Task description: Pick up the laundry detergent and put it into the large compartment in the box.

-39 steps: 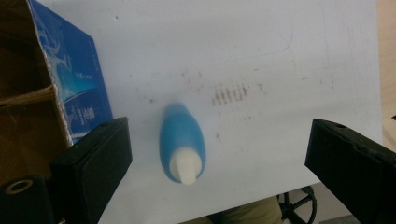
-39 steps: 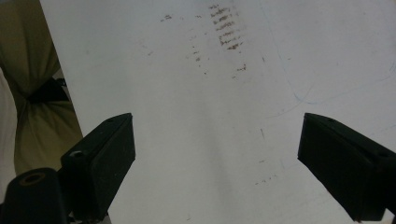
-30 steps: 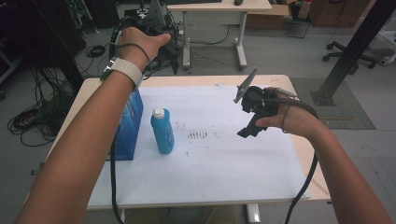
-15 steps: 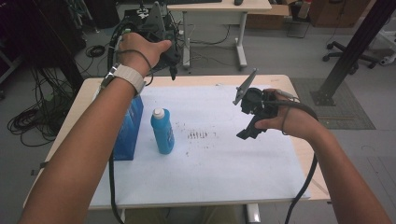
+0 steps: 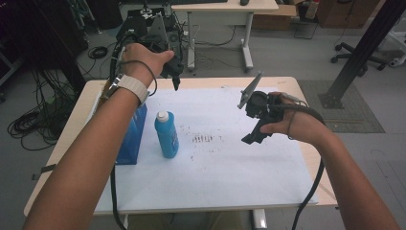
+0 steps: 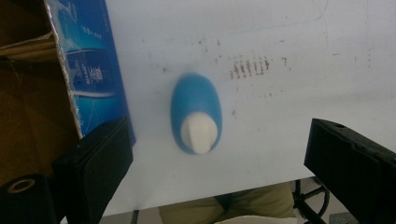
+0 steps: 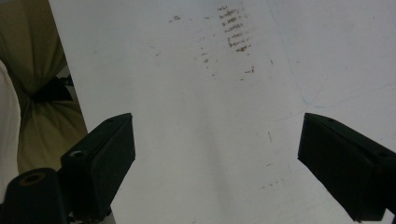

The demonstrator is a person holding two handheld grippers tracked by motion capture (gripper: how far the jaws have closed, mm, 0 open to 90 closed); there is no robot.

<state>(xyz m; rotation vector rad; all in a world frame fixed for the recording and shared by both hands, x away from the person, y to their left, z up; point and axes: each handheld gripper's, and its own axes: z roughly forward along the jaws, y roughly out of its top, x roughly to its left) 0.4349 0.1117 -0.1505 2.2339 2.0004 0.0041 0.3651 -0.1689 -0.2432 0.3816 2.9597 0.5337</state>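
Blue plastic bottle (image 5: 166,134) with a white cap is standing upright on the white sheet (image 5: 215,167), just beside the blue carton (image 5: 130,134). We are holding the left gripper (image 5: 173,76) raised above the table's far edge, jaws spread wide, looking down on the bottle. We are hovering the right gripper (image 5: 253,136) over the sheet, jaws likewise spread, gripping nothing.

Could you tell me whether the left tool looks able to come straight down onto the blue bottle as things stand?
Probably yes: the left tool is open above the upright blue bottle, with nothing between them.
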